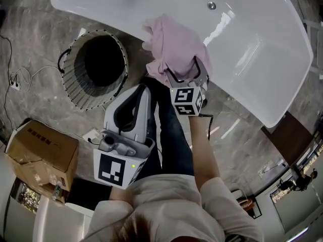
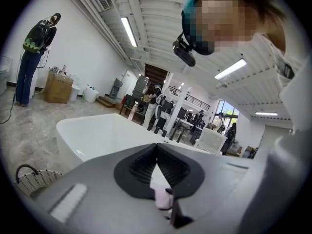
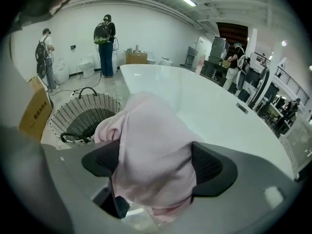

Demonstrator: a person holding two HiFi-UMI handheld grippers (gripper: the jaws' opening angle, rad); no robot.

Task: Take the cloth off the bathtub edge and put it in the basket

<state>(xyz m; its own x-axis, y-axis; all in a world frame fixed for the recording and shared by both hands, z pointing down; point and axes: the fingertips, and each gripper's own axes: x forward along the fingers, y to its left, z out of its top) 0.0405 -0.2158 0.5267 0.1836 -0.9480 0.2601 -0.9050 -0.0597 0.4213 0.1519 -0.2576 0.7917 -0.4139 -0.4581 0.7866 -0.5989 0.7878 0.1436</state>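
A pink cloth [image 1: 174, 49] lies bunched over the near edge of the white bathtub [image 1: 262, 59]. My right gripper [image 1: 182, 67] points down onto it, jaws spread wide on either side of the cloth. In the right gripper view the cloth [image 3: 151, 150] fills the gap between the dark pads [image 3: 214, 167] of the right gripper [image 3: 156, 162], with no squeeze showing. The round wicker basket [image 1: 70, 79] stands on the floor left of the cloth, dark inside, and it also shows as the basket [image 3: 73, 113]. My left gripper [image 1: 145, 87] hangs shut and empty between basket and cloth, its tips [image 2: 157, 147] meeting.
A cardboard box [image 1: 40, 155] sits at the lower left, and a socket strip with cables [image 1: 15, 79] lies left of the basket. The person's legs [image 1: 171, 135] stand close to the tub. Two people [image 3: 105, 43] stand far off by the wall.
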